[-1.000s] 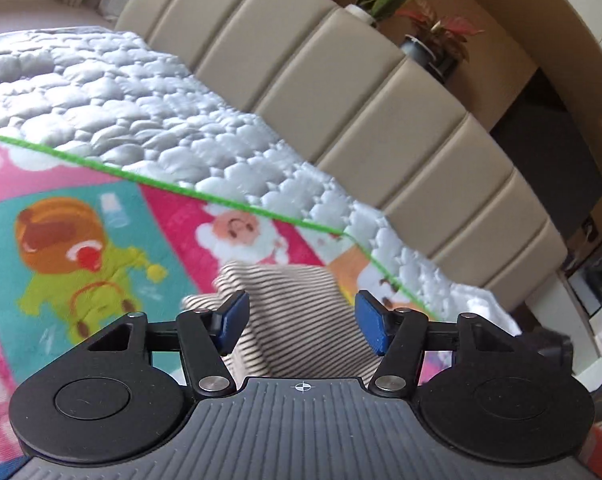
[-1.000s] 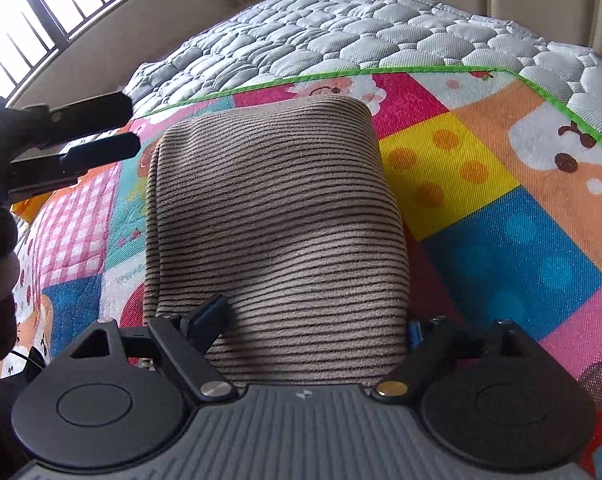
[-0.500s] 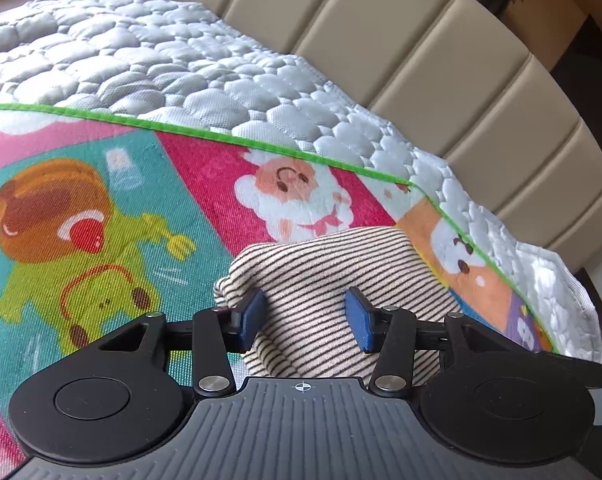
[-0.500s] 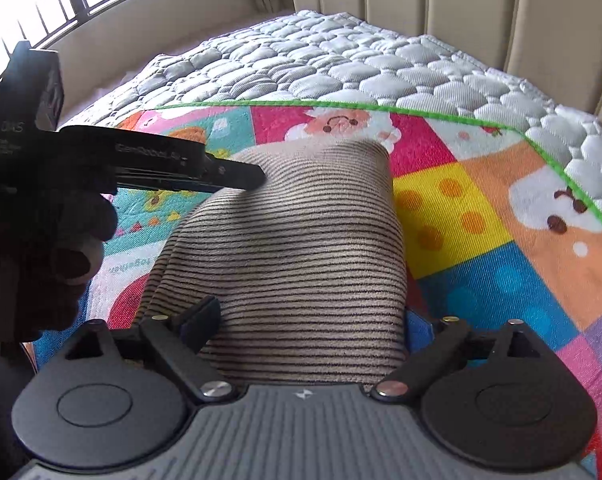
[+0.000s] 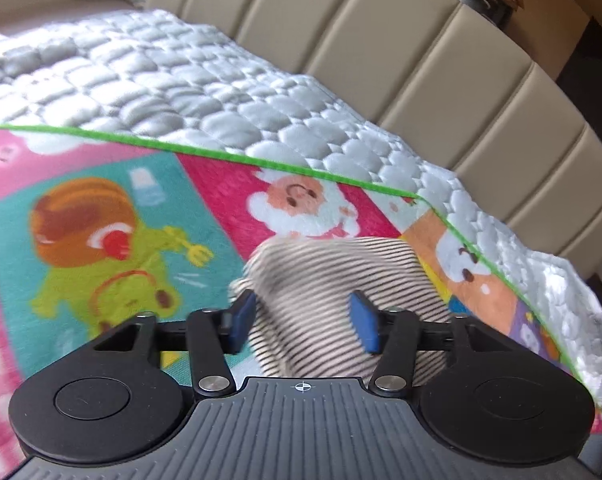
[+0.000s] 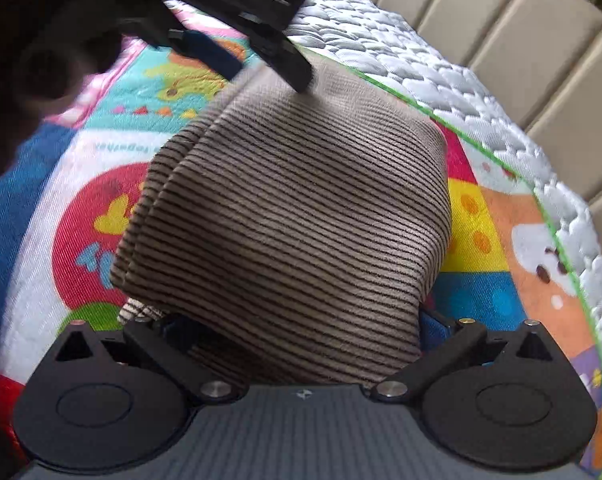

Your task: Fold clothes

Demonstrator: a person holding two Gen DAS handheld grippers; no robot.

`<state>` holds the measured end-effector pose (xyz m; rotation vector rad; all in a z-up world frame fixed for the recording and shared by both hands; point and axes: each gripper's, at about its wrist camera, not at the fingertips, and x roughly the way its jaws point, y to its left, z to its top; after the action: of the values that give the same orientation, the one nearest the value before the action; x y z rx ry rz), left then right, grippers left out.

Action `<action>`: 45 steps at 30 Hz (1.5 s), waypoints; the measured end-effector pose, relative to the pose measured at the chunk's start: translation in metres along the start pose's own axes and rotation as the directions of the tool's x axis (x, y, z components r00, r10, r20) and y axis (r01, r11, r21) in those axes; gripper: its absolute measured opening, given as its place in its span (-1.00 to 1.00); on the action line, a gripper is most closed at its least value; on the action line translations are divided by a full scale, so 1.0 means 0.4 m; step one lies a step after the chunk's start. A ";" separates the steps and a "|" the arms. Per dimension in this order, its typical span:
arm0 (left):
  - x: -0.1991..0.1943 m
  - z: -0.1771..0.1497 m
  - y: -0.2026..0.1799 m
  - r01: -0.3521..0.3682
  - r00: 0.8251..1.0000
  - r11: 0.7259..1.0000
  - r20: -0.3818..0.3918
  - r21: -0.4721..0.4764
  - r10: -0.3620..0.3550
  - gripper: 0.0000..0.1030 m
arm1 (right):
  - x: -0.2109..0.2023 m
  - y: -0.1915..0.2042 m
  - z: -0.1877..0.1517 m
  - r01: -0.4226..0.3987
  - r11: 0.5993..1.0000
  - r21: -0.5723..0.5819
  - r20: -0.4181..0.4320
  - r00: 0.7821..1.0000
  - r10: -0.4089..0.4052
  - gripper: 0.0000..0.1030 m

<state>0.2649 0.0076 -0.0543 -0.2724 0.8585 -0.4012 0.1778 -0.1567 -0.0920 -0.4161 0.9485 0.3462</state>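
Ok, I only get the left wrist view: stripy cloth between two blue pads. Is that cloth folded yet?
Observer: Yes. In the right wrist view the striped cloth is a folded bundle, with layers stacked along its left edge.
Operator: Where's the other claw?
Observer: The right claw straddles the bundle's near end, jaws opening, cloth between them.
Operator: And mine?
Observer: The left claw is at the far end, also opening around cloth, one fingertip over the top.
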 end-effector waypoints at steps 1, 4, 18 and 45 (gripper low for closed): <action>-0.027 -0.006 -0.007 -0.023 1.000 1.000 0.010 0.011 0.022 0.38 | 0.002 -0.008 -0.001 -0.008 1.000 0.011 -0.002 1.000 0.008 1.00; -0.068 -0.028 -0.024 -0.041 0.999 0.999 -0.035 -0.001 0.041 0.57 | -0.004 -0.021 -0.004 -0.029 0.999 0.025 0.003 1.000 0.029 1.00; -0.031 -0.119 -0.023 0.002 0.982 1.000 -0.188 0.025 0.003 0.44 | -0.130 -0.175 0.000 -0.285 0.915 0.286 0.154 0.956 0.250 1.00; -0.004 -0.107 -0.013 0.043 0.981 0.998 -0.190 0.051 -0.032 0.43 | 0.000 -0.271 -0.034 -0.327 0.766 0.554 0.166 0.945 0.283 0.65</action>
<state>0.2295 0.0007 -0.0780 -0.2016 1.0285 -0.4911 0.2181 -0.2575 -0.0786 0.3173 0.9982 0.3467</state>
